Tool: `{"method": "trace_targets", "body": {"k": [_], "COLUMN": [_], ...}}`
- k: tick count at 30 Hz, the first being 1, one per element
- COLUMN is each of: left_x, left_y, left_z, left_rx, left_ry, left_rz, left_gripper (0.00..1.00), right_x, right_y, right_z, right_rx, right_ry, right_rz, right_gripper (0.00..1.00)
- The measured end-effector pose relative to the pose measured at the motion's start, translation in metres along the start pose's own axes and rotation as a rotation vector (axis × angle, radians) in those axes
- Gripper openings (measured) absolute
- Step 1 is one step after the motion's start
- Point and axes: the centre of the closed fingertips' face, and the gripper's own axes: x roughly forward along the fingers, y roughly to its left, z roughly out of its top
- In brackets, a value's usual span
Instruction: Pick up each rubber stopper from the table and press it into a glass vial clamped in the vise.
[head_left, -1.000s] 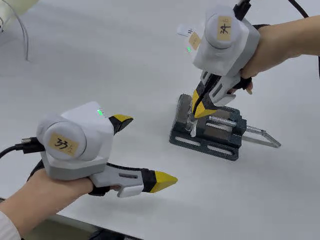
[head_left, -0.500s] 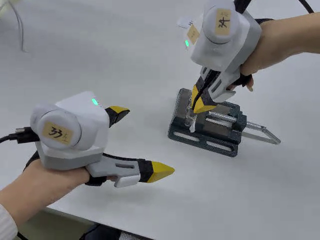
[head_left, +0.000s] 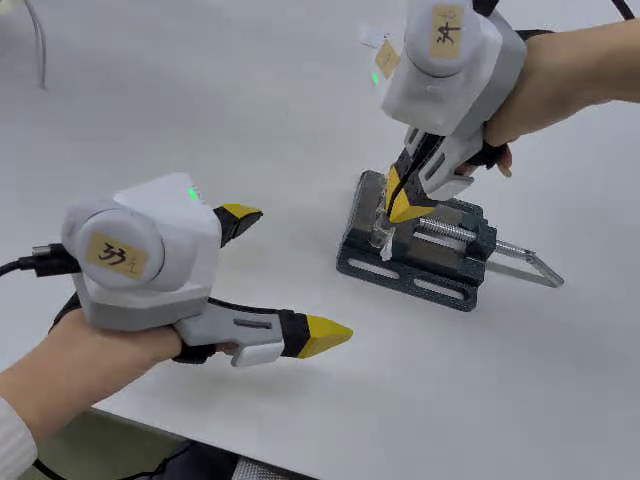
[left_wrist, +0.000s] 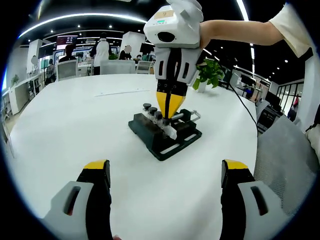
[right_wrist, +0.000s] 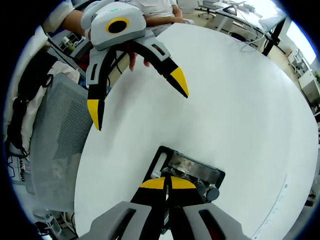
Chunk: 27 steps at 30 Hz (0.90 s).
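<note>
Head view: my left gripper (head_left: 283, 275) hovers low over the white table (head_left: 200, 100), jaws spread wide, nothing between them. My right gripper (head_left: 400, 206) points steeply down into the vise (head_left: 415, 262), yellow tips pinched together right on top of a glass vial (head_left: 381, 239) clamped there; the vise sits well apart from my left gripper. Left gripper view: my own jaws stand released at the bottom, and ahead the vise (left_wrist: 167, 137) holds a row of vials with dark stoppers (left_wrist: 153, 111). The right gripper (left_wrist: 168, 114) comes down on the near end of that row, touching it. Right gripper view: my own tips (right_wrist: 167, 183) are clenched over the vise (right_wrist: 192, 167). I cannot tell if a stopper is between them. One dark stopper top (right_wrist: 213, 192) shows just beside. The left gripper (right_wrist: 138, 99) hangs open beyond, and a mesh chair (right_wrist: 50, 150) stands off the table edge.
</note>
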Motion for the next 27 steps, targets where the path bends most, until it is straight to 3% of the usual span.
{"method": "trace_targets", "body": {"k": [27], "left_x": [0.0002], "left_y": [0.0039], "left_z": [0.0051], "left_rx": [-0.007], "left_ry": [-0.02], "left_rz": [0.012], "left_gripper": [0.9], "right_x": [0.0034], "right_y": [-0.0043], "right_z": [0.0031], "right_rx": [0.023], "right_ry": [0.157], "right_rz": [0.001], "right_gripper": [0.0]}}
